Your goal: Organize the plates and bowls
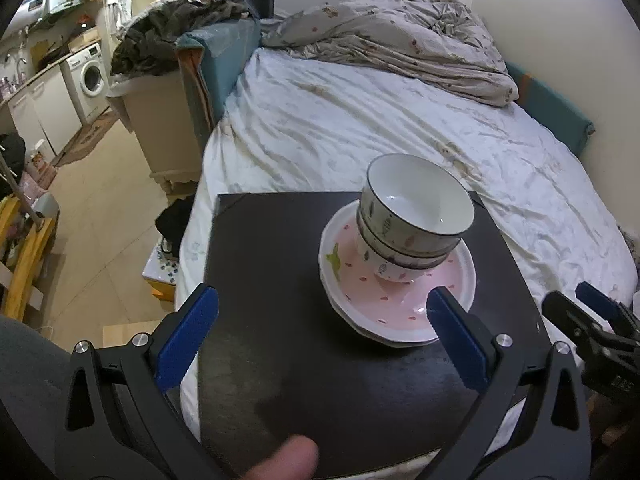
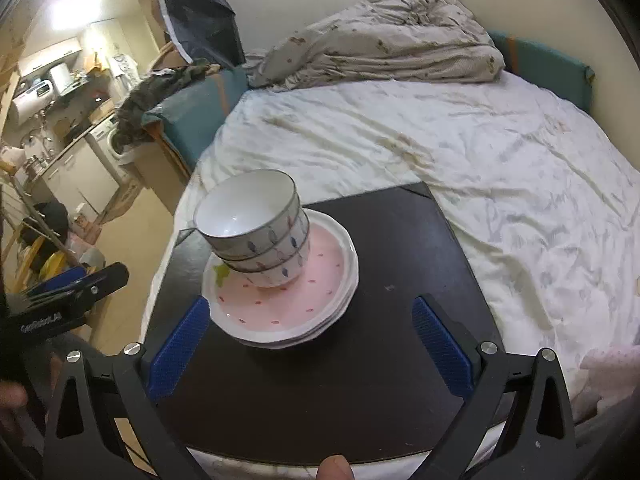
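Bowls sit nested, leaning slightly, on the pink plates stacked on the black board over the bed, so with left gripper and right gripper both spread and empty, any lift should probably grip the plate rims level

Pink speckled plate; black board
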### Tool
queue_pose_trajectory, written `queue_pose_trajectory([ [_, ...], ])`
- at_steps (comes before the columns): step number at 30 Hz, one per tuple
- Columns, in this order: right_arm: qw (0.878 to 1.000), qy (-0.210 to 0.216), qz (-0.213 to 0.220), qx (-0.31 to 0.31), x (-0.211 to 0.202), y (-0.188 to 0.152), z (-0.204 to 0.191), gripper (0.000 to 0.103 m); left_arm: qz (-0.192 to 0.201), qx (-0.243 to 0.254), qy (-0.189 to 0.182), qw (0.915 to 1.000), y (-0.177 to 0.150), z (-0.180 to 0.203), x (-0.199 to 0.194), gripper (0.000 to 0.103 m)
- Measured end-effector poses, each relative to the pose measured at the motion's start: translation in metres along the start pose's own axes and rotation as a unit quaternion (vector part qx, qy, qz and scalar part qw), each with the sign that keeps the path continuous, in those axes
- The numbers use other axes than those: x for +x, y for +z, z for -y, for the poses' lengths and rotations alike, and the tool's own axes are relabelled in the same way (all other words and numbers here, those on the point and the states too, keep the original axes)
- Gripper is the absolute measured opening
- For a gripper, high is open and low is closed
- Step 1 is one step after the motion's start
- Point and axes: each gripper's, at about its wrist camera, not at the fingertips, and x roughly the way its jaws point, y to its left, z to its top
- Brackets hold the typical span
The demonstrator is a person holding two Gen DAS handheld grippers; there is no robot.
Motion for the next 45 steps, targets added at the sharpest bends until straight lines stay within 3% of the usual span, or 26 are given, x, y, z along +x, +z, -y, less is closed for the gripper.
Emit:
queue_pose_trajectory([
  [9, 0.999, -0.031, -0.006, -0.027, 0.017, 0.0, -0.005, 0.103, -0.033, 0.016, 0.011, 0.9993, -0.01, 0.006, 0.014, 0.103],
  [19, 0.999, -0.041, -0.009, -0.029, 0.018, 0.0, -0.005, 0.103, -0.035, 0.015, 0.001, 0.9993, -0.011, 0.006, 0.012, 0.103],
  [41, 0.999, -0.035, -0.01, -0.029, 0.017, 0.0, -0.005, 0.103, -0.026, 0.016, -0.001, 0.9995, -0.008, 0.006, 0.01, 0.103],
  [45, 1.0, -0.018, -0.015, -0.019, 0.017, 0.002, -0.003, 0.103, -0.025, 0.017, 0.0, 0.9995, -0.009, 0.006, 0.01, 0.103],
])
